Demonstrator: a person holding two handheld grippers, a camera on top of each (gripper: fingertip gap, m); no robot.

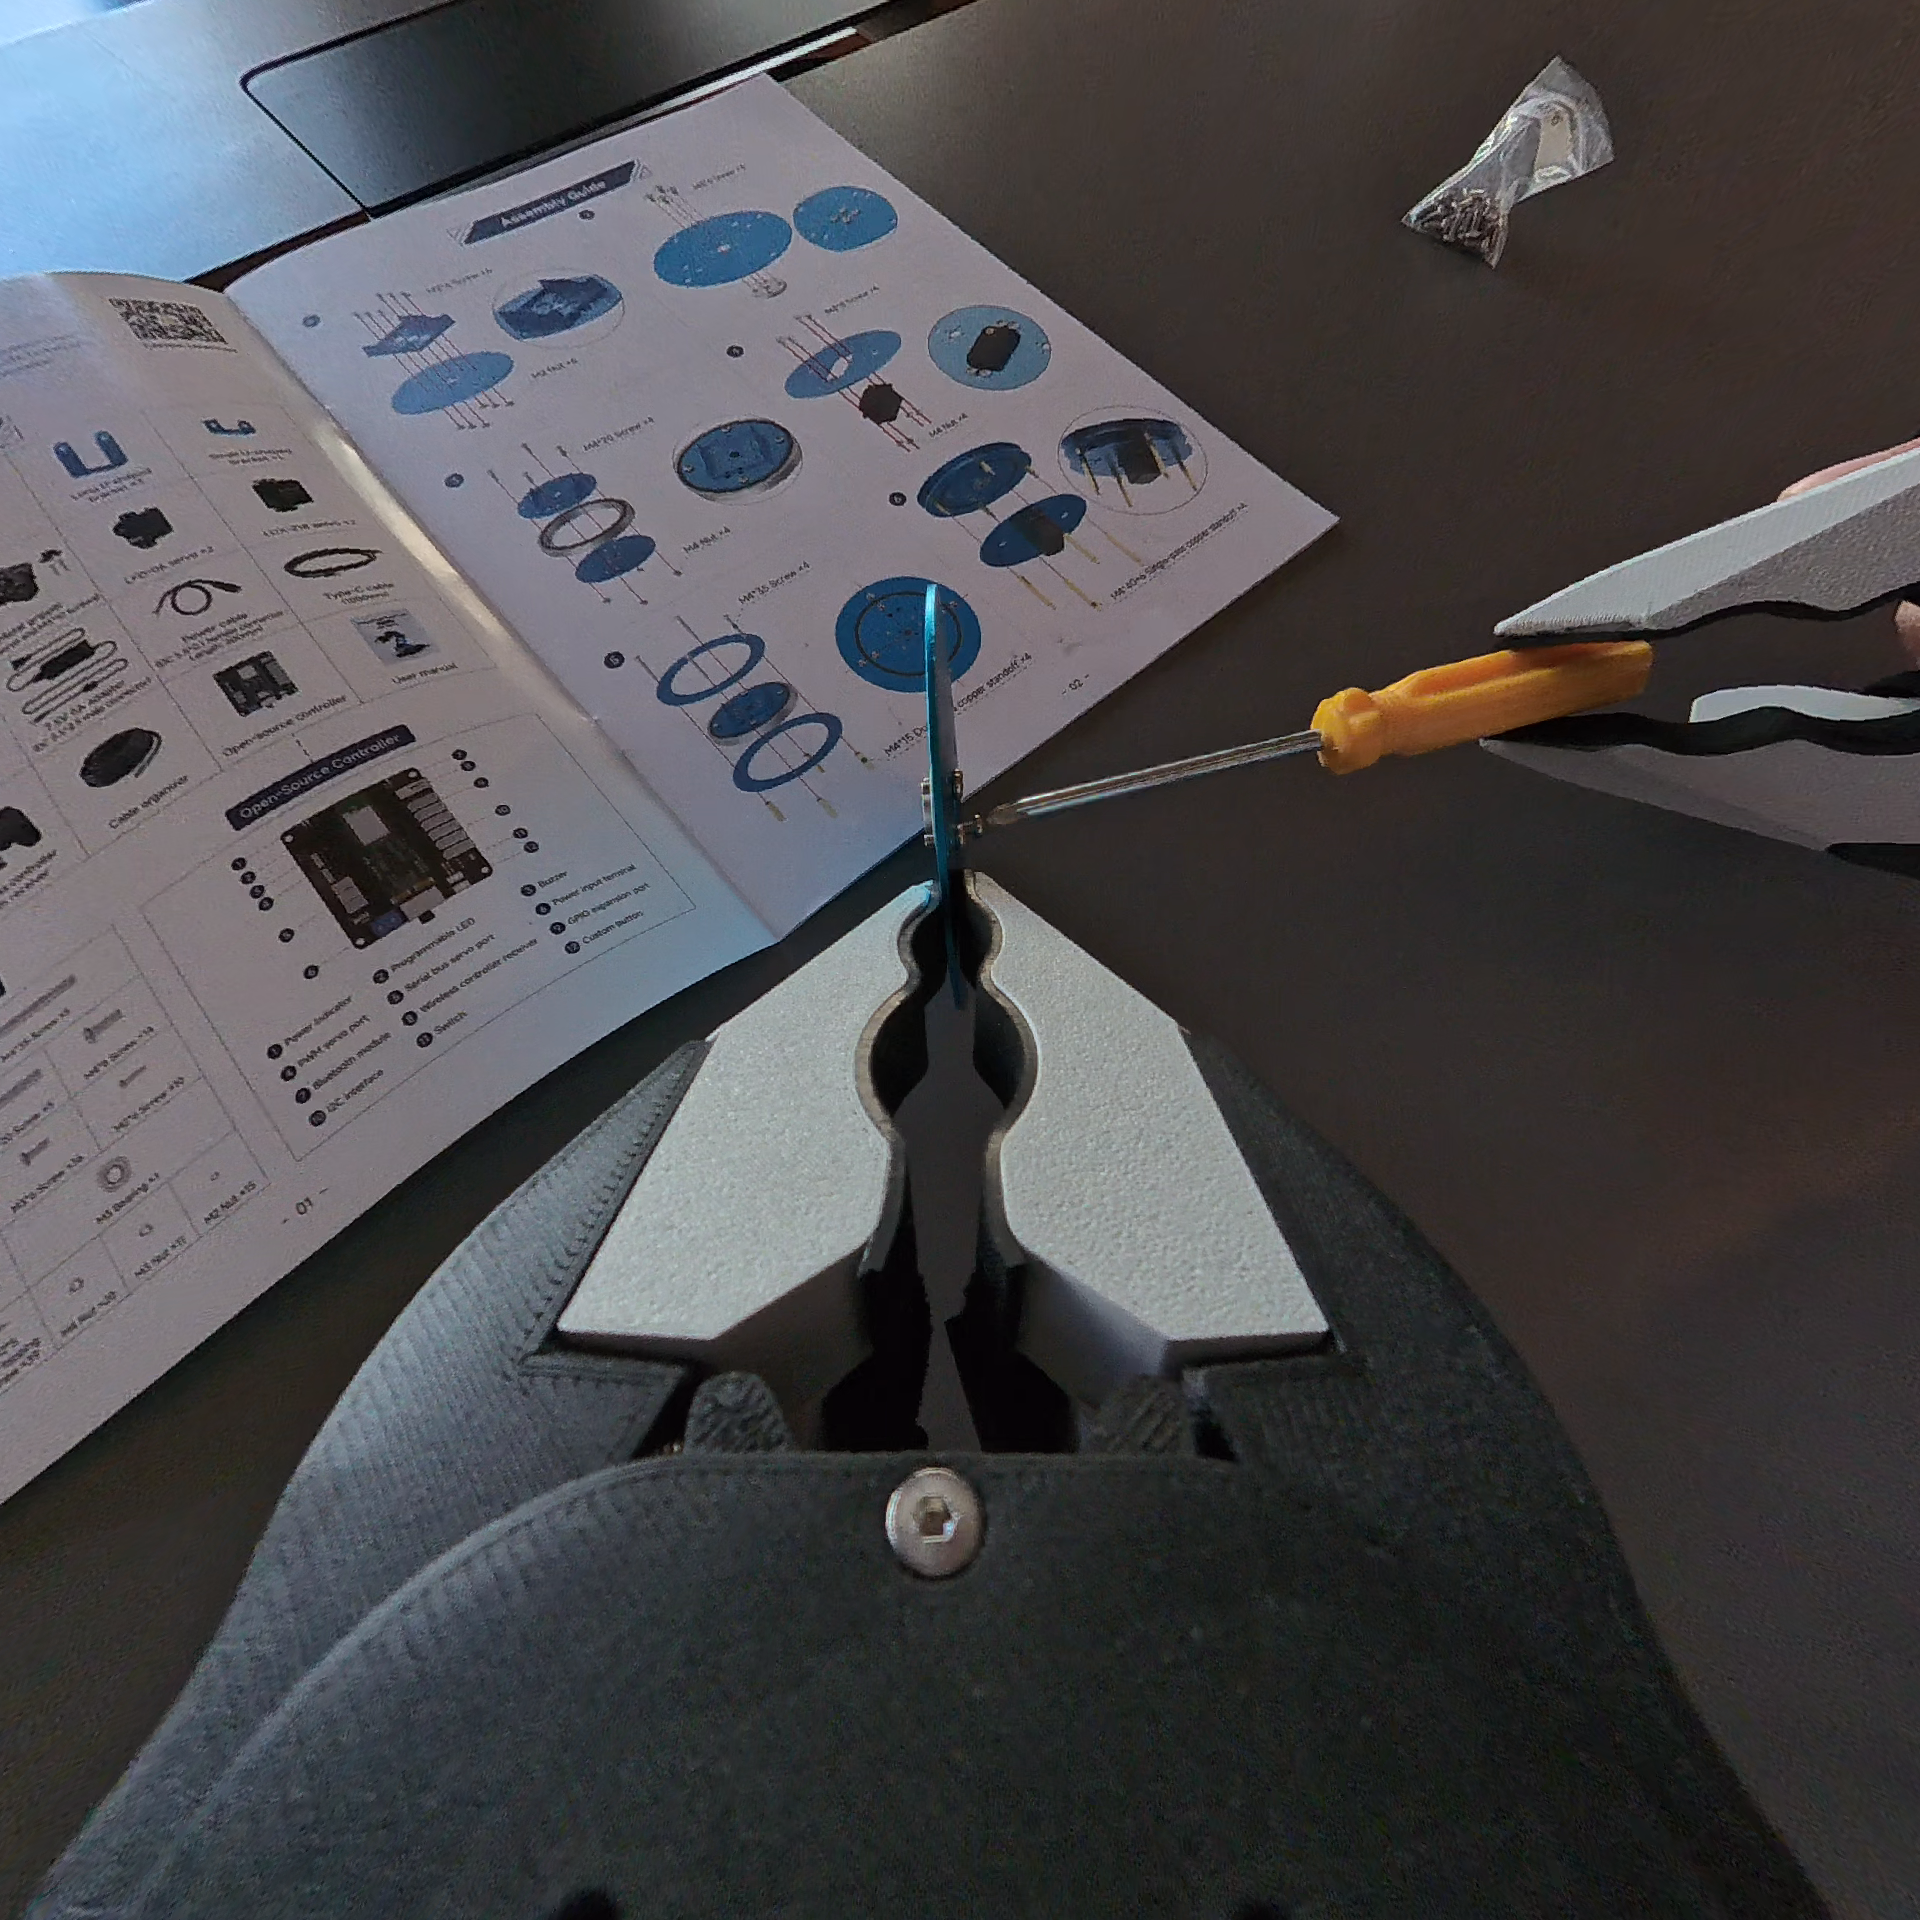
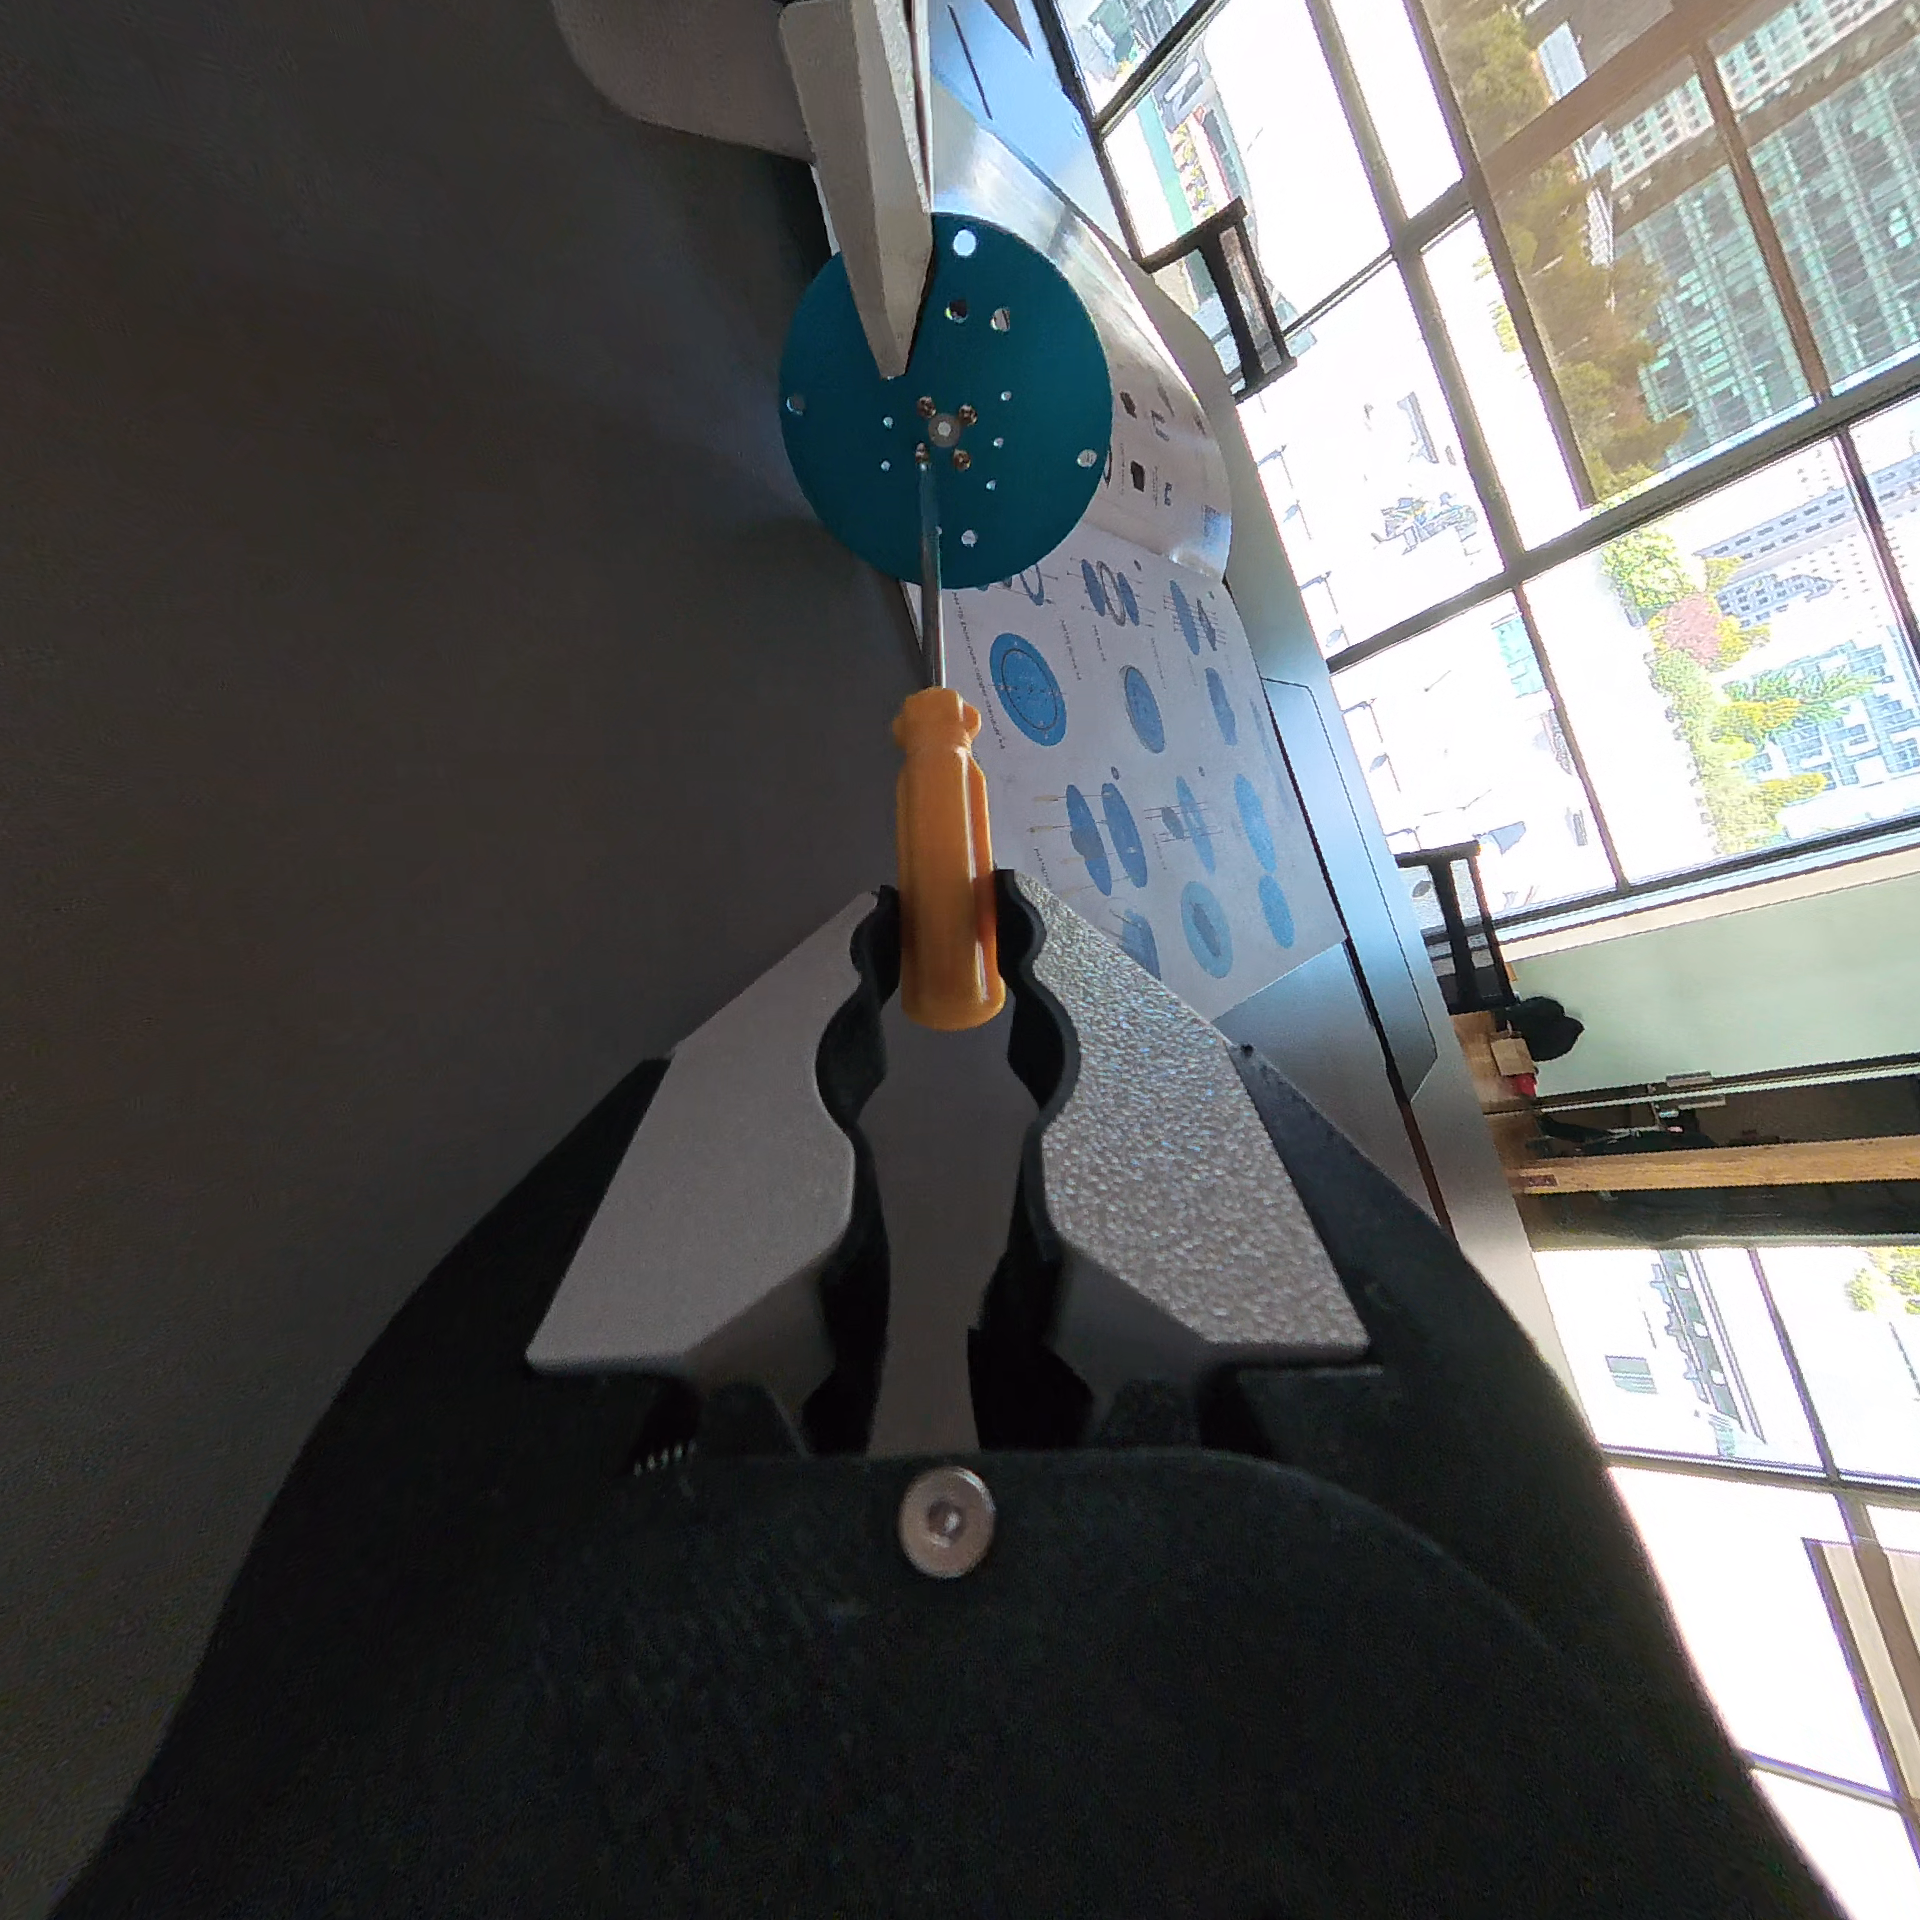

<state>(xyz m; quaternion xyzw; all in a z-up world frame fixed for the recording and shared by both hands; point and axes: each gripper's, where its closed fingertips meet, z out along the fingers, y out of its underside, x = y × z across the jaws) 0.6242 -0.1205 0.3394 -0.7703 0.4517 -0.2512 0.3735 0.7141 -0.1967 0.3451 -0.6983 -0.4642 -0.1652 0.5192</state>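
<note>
My left tongs [image 1: 948, 914] were pinching the rim of a blue disc [image 1: 943, 748], held on edge above the dark bench [image 1: 1455, 1143]. My right tongs [image 2: 943, 935] were clamped on the orange handle of a screwdriver [image 2: 940, 862]. Its long axis ran straight ahead of them, square to the disc's face, tip touching a small screw [image 2: 923, 451] just beside the disc's centre. An open manual [image 1: 499, 582] lay beneath, a bag of screws [image 1: 1507, 166] well apart.
</note>
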